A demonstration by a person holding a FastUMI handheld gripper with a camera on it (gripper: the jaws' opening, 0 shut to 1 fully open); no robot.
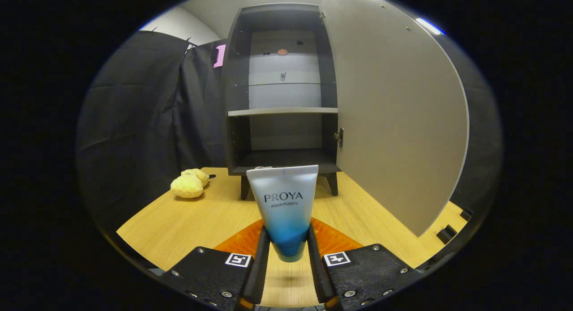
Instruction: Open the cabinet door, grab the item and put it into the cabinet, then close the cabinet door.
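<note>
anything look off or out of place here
Nothing stands out. The tongs are shut on the tube, held upright just ahead of the open cabinet. Its door is swung wide, the shelf sits level, and a yellow plush toy lies on the wooden table beside the cabinet.

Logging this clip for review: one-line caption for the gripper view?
Gripper shut on a tube, held upright before the cabinet with its door open.

Tube (pixel 284 208) between hand-held gripper (pixel 286 248) fingers
</note>
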